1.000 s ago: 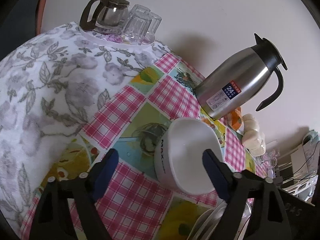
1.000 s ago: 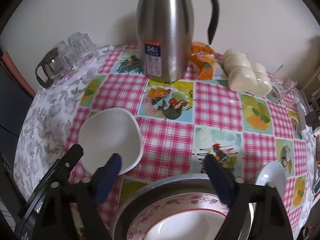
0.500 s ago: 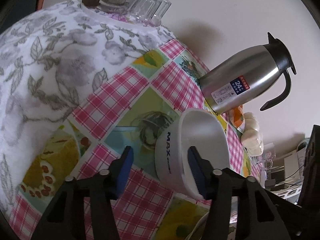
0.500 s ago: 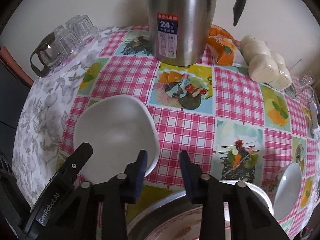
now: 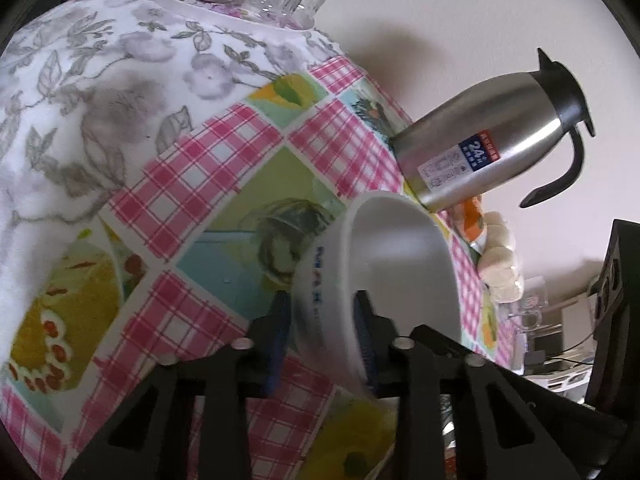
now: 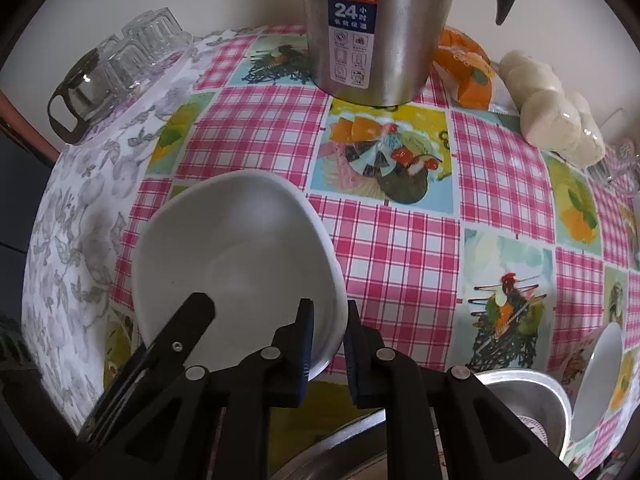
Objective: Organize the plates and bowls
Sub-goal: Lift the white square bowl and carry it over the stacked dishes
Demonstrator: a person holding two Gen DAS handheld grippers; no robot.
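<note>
- Here the white bowl (image 6: 236, 264) sits on the checked tablecloth (image 6: 400, 240), in front of the steel jug (image 6: 376, 28) and beside the grey flowered cloth (image 5: 80, 112).
- The left gripper (image 5: 322, 336) has just been closing; its blue pads now press the bowl's near wall from both sides, one outside by the blue lettering, one inside the bowl.
- The right gripper (image 6: 329, 354) has likewise just been closing, and it pinches the bowl's rim on the side nearest the metal basin (image 6: 532, 396), one pad inside, one outside.
- So both grippers grasp the same bowl, at two different spots on its rim; in the right wrist view one black finger (image 6: 188, 320) of the left gripper reaches over the bowl's near edge.
- Whether the bowl's base touches the tablecloth I cannot tell.
- Behind the bowl, an orange packet (image 6: 464, 68) and a bag of white buns (image 6: 556, 108) lie just beside the jug.
- A glass pot (image 6: 80, 92) and upturned glasses (image 6: 148, 40) stand at the far left corner, on the flowered cloth.
- A second white dish (image 6: 600, 376) leans against the basin's right side, and a flower-rimmed plate (image 6: 532, 428) lies inside the basin.
</note>
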